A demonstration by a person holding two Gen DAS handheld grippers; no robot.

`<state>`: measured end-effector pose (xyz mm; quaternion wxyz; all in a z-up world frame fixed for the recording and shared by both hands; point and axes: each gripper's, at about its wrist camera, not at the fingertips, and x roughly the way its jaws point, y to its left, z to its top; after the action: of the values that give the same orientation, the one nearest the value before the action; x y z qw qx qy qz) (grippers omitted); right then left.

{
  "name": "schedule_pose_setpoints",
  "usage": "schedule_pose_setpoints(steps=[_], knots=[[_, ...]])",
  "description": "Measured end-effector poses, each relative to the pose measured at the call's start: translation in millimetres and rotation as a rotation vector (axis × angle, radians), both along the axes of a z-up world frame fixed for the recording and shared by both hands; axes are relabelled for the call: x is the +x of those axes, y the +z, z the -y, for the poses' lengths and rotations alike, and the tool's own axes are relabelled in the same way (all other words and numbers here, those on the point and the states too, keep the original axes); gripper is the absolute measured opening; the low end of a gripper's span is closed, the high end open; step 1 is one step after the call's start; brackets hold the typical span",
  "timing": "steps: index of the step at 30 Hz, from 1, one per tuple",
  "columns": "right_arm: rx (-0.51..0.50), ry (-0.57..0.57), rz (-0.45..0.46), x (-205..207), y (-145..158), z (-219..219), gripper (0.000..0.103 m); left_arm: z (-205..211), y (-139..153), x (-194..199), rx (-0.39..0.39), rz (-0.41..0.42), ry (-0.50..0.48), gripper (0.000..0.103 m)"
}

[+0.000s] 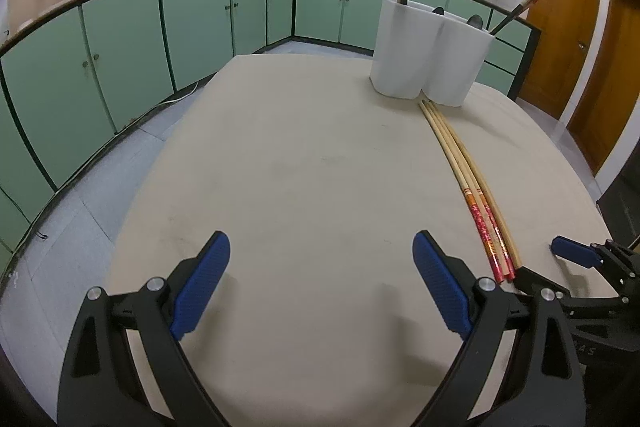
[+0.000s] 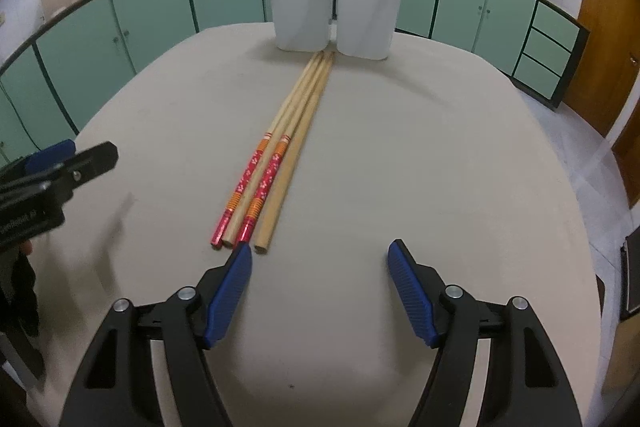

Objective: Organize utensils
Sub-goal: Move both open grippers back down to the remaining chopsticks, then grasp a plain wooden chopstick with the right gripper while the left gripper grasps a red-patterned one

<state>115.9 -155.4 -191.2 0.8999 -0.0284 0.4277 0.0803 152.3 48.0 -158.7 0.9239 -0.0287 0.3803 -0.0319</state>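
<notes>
Several chopsticks (image 2: 280,151) lie side by side on the beige table (image 2: 440,167): two with red patterned handles, the others plain bamboo. Their thin ends touch the base of a white utensil holder (image 2: 332,15) at the far edge. Dark chopsticks and spoons stand in the holder's compartments. My right gripper (image 2: 320,249) is open just short of the handle ends, its left fingertip beside them, with nothing between the jaws. My left gripper (image 1: 320,243) is open over bare table, left of the chopsticks (image 1: 468,179). The holder (image 1: 428,59) stands at the far right in the left wrist view.
Green cabinets (image 1: 120,47) under a counter run around the room behind the table. Wooden doors (image 1: 568,39) stand at the right. The table's left edge (image 1: 160,155) drops to grey floor tiles. One blue finger (image 1: 572,253) of the right gripper shows near the left one.
</notes>
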Motion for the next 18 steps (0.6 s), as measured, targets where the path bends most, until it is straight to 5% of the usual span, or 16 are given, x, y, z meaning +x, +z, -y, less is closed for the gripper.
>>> schedule_pose_setpoints(steps=[3,14,18], knots=[[0.008,0.008,0.004,2,1,-4,0.068,-2,0,-1,-0.003,-0.001,0.001,0.090],[0.053,0.020,0.012,1,2,-14,0.034,-14,-2,-2,-0.007,-0.011,0.030,0.090],[0.033,0.036,0.012,1,2,-21,0.010,-11,-2,-2,-0.009,-0.016,0.019,0.090]])
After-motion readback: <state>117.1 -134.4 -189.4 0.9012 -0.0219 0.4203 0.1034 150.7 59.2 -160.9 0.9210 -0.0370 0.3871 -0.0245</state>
